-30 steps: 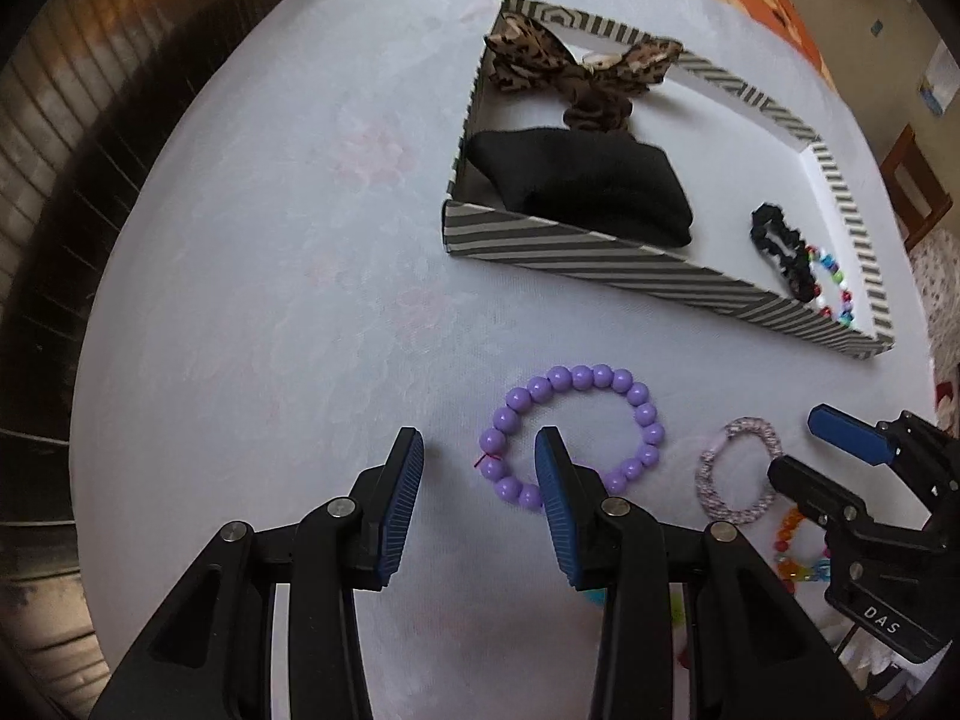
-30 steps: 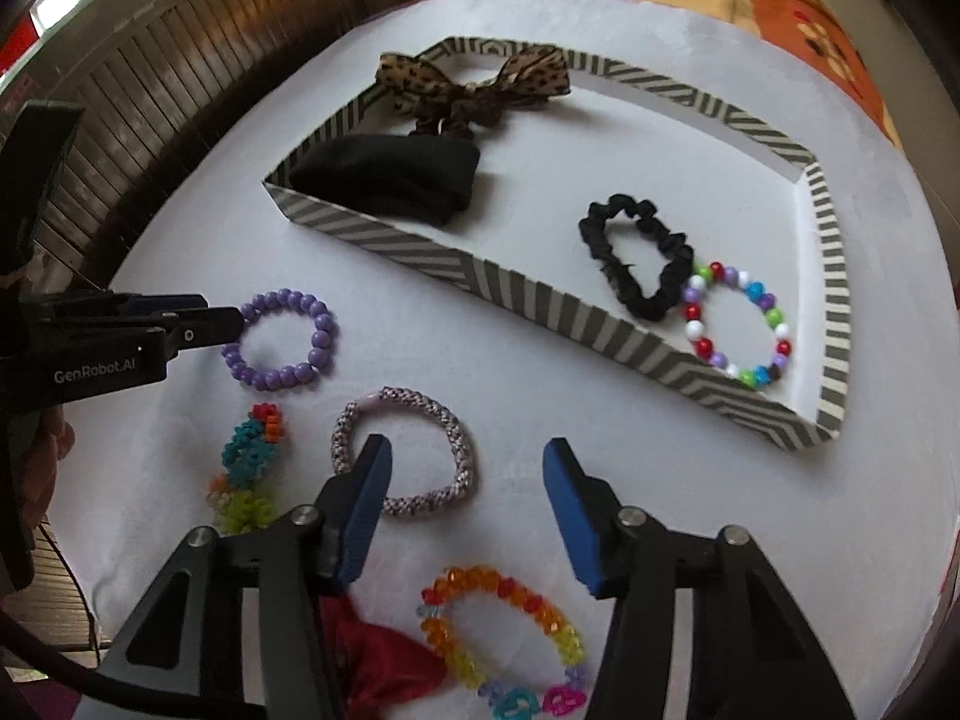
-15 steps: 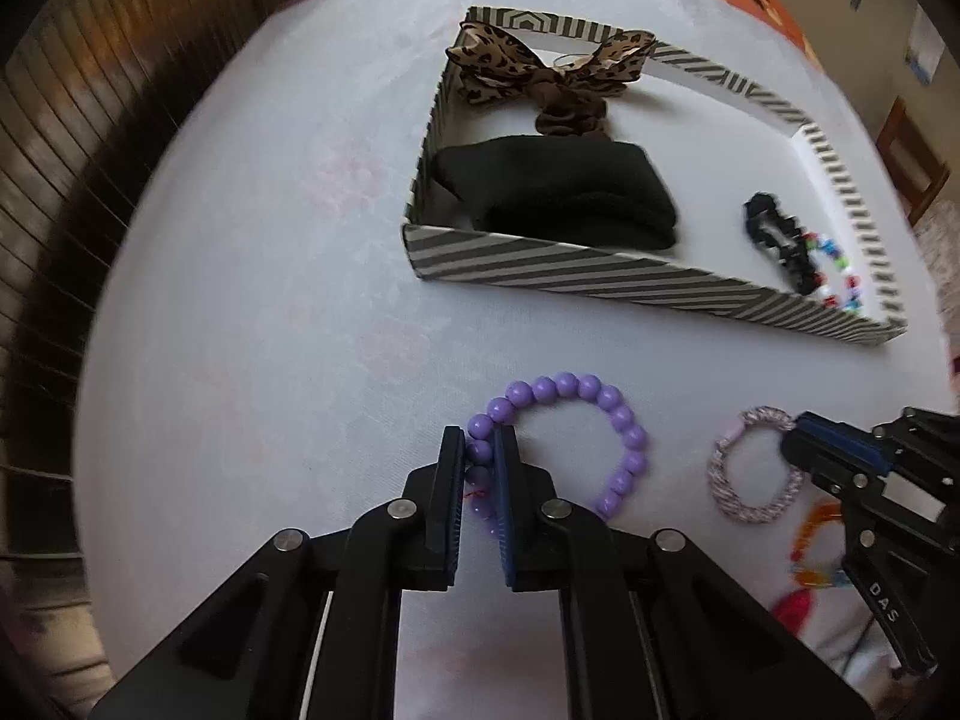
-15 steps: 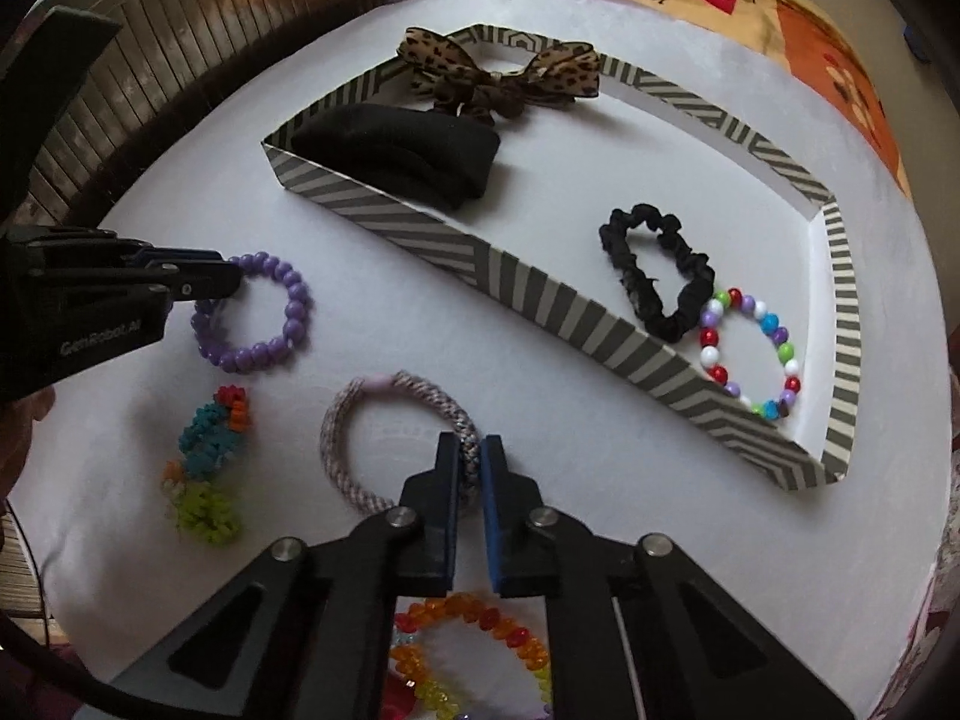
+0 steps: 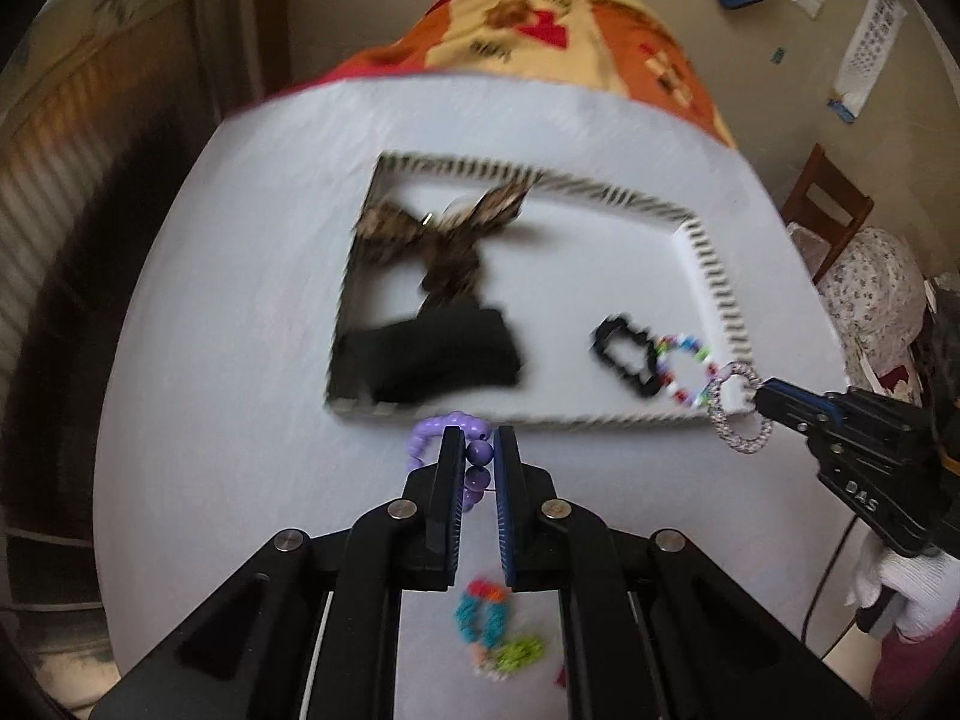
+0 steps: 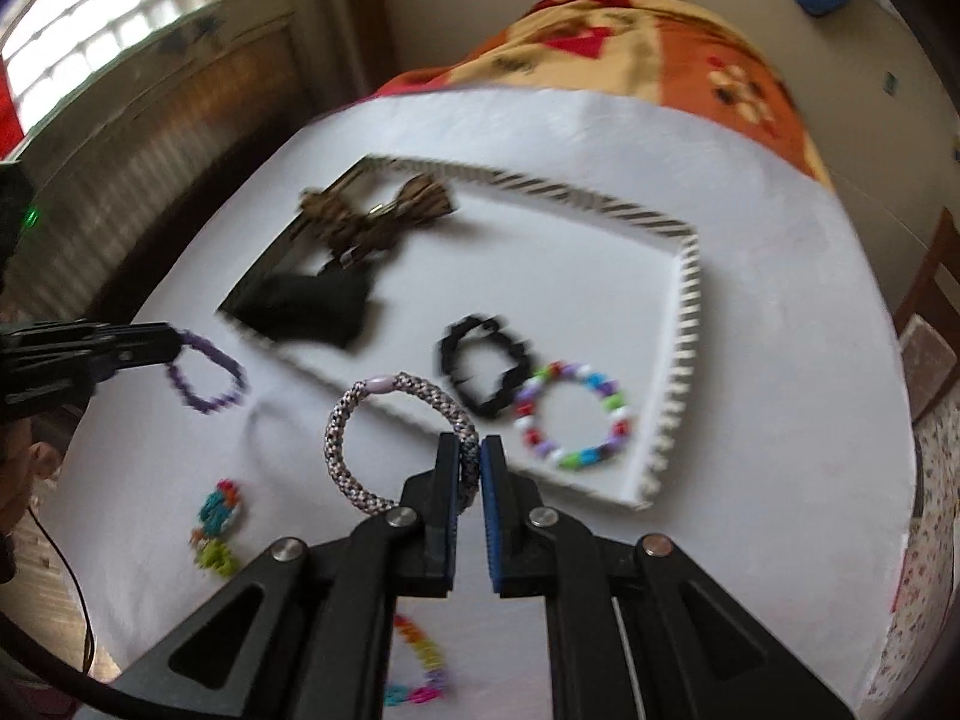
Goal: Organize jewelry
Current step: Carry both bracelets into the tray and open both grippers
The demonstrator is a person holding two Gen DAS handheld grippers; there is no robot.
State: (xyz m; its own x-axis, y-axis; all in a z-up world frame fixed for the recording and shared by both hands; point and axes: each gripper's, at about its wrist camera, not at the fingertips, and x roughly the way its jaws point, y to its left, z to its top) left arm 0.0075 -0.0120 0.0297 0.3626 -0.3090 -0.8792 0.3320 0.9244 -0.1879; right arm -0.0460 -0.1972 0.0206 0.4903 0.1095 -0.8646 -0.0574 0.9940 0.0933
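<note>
My left gripper [image 5: 478,441] is shut on the purple bead bracelet [image 5: 474,455], which hangs above the white table just in front of the striped tray [image 5: 714,276]. In the right wrist view the same purple bracelet [image 6: 207,378] dangles from the left gripper [image 6: 174,345] at the left. My right gripper [image 6: 470,453] is shut on the pink-grey woven bracelet [image 6: 354,420], lifted over the tray's near wall [image 6: 684,324]. The woven bracelet [image 5: 739,414] and the right gripper [image 5: 759,401] also show at the right of the left wrist view.
Inside the tray lie a leopard bow [image 6: 375,216], a black cloth [image 6: 306,306], a black scrunchie [image 6: 486,372] and a multicolour bead bracelet [image 6: 573,414]. On the table lie a teal-and-green bead piece [image 6: 216,528] and an orange-rainbow bracelet [image 6: 420,666]. A wooden chair [image 5: 825,204] stands at the right.
Both grippers closed on their bracelets, then rose and moved toward the tray. The purple and the woven bracelet have left the table and now hang from the jaws.
</note>
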